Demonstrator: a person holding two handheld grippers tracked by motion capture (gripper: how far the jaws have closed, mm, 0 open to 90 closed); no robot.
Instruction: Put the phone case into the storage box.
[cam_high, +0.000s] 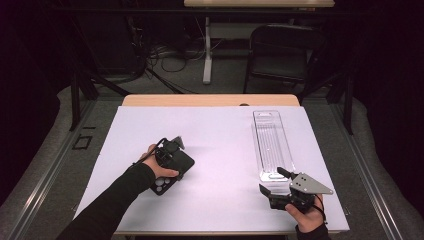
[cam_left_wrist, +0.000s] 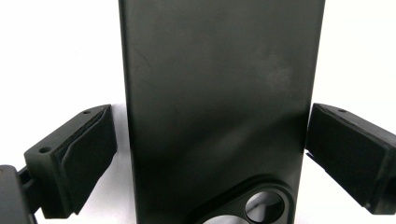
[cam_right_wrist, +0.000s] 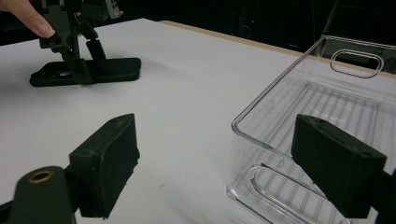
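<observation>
A black phone case (cam_high: 186, 162) lies flat on the white mat, its camera cutout toward me. My left gripper (cam_high: 170, 157) points down over it, open. In the left gripper view the case (cam_left_wrist: 219, 93) lies between the two pads with a thin gap on each side. A long clear plastic tray (cam_high: 272, 145) lies at the right, empty. My right gripper (cam_high: 274, 181) is open at the tray's near end. In the right gripper view the tray's near corner (cam_right_wrist: 238, 126) sits between the jaws, with the case (cam_right_wrist: 112, 70) and the left gripper (cam_right_wrist: 88, 60) farther off.
The white mat (cam_high: 220, 150) covers a wooden table whose far edge (cam_high: 210, 100) shows. Behind it are a black folding chair (cam_high: 280, 50), a second table's leg (cam_high: 207, 50) and floor cables. Open mat lies between the case and the tray.
</observation>
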